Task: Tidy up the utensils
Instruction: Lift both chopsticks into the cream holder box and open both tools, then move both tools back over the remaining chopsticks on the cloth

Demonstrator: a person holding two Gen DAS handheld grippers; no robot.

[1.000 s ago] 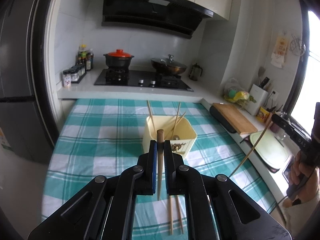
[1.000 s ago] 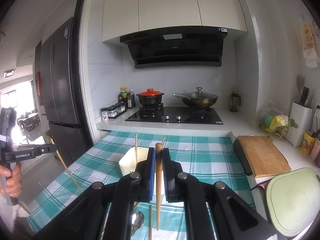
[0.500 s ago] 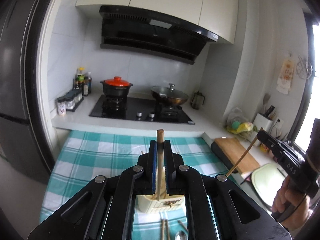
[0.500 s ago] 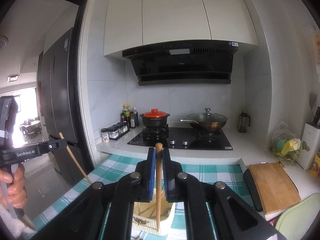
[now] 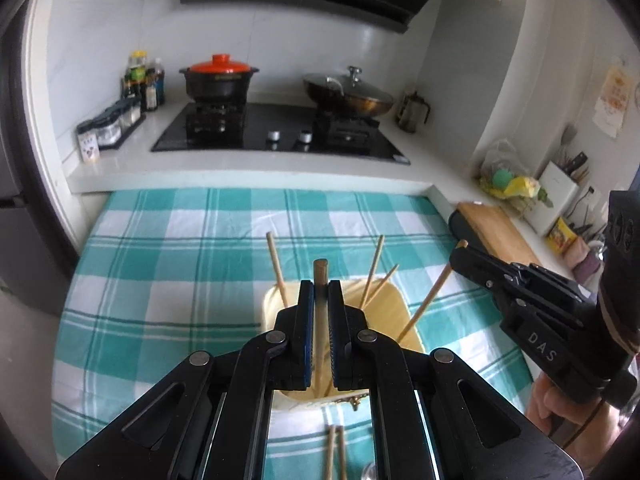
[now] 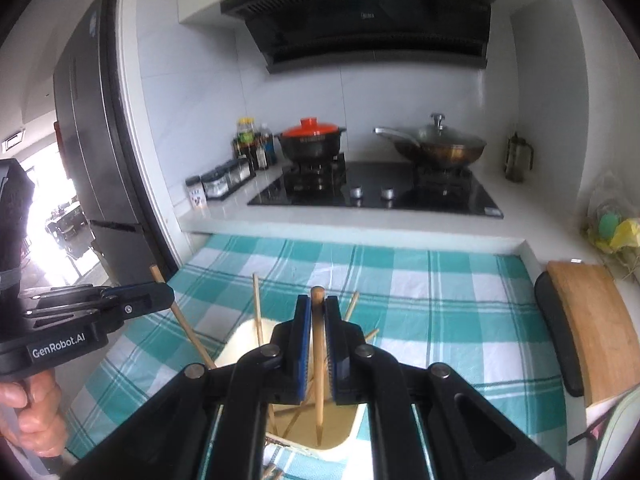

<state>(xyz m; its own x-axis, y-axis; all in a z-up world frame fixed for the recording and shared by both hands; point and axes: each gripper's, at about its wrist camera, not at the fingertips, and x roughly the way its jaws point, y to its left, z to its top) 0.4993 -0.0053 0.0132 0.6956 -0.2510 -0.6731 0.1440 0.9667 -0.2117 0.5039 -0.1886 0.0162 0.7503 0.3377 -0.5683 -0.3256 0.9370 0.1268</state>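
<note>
- I found my left gripper [image 5: 321,312] pinched shut on one wooden chopstick [image 5: 321,276]; its blunt end stood out past the jaws at 12 o'clock, its shaft ran down into the cream holder [image 5: 404,312].
- I found my right gripper [image 6: 317,344] likewise clamped on a second chopstick [image 6: 319,360]; its pointed tip hung inside the holder's mouth, apparently not yet touching bottom.
- The holder stood on the checked tablecloth [image 5: 160,248], directly under both grippers; three loose chopsticks [image 5: 276,264] leaned in it toward 11 and 1 o'clock; a further pair [image 5: 334,452] lay on the cloth at 6 o'clock.
- Handling, in my judgement: each stick is light, stiff, smooth and liable to swivel or slip between the pads; a hold near the thick upper end, as here, seemed soundest.
- The holder looked light enough to tip if a stick levered against its rim.
</note>
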